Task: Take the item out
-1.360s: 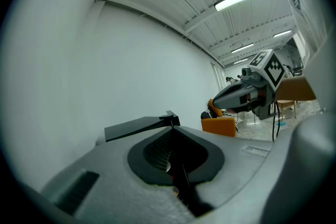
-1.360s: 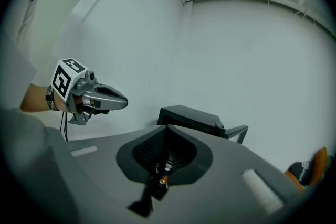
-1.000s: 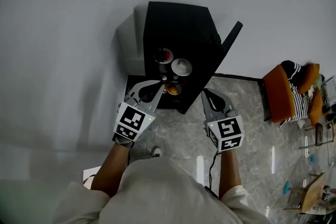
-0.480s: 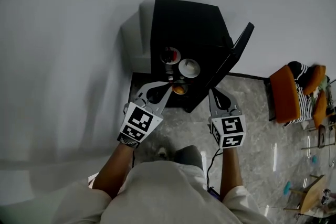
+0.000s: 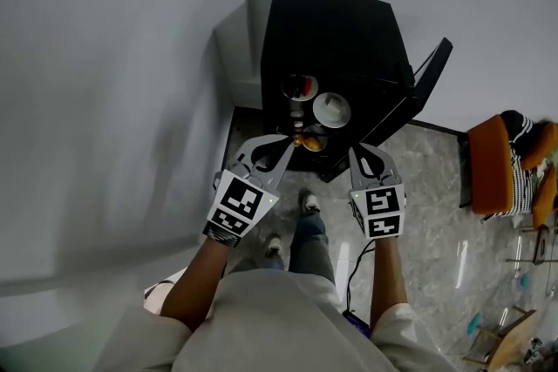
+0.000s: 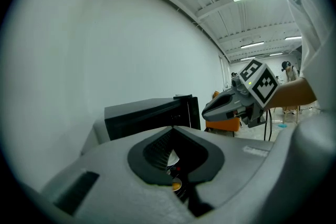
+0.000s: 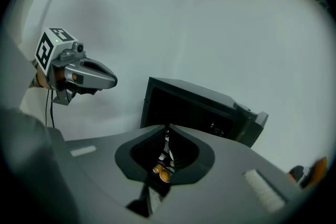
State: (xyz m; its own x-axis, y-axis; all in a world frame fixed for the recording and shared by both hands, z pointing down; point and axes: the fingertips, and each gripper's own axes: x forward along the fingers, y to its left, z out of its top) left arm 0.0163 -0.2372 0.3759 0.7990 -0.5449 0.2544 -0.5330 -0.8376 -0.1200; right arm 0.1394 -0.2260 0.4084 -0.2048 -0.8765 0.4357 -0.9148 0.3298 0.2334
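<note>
Left gripper nearer (item beyond fingers).

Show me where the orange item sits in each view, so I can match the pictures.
Head view: the orange item is at centre, in the open front of the black cabinet.
Left gripper view: the orange item is a small spot, low centre.
Right gripper view: the orange item is low centre.
Shared landmark: the black cabinet.
</note>
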